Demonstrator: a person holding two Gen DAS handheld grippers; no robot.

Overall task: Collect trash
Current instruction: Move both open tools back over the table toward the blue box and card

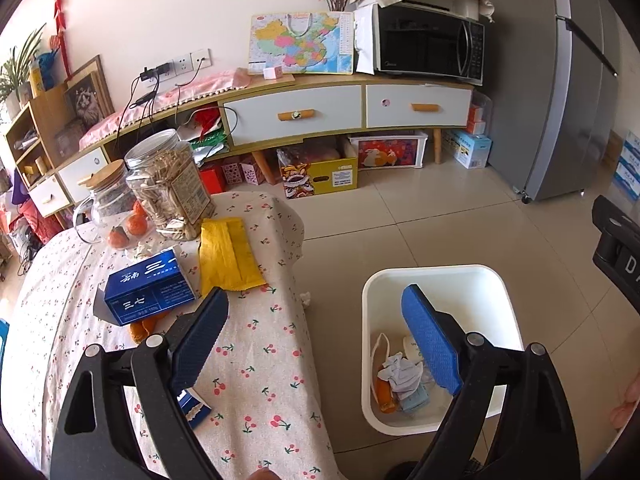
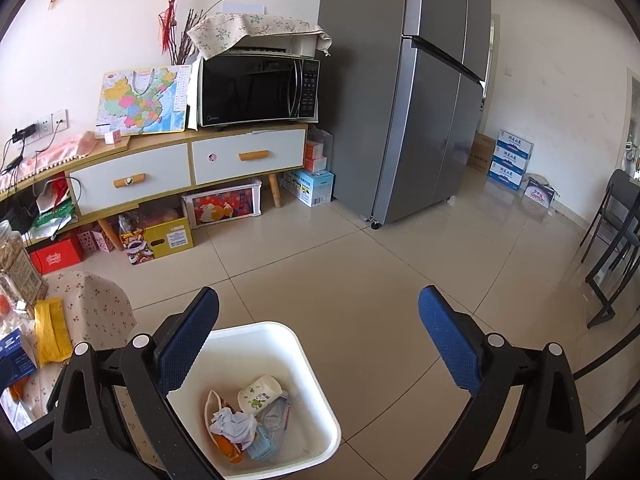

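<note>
Trash (image 2: 244, 428) fills bin (image 2: 320, 392) — both hand-held grippers tilted down, spread.

White bin (image 2: 316, 376) on the floor holds crumpled paper (image 2: 232, 426) and wrappers.

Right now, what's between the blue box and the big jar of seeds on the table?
In the left wrist view, a yellow envelope lies flat between the blue box and the jar of seeds, on the cherry tablecloth.
</note>
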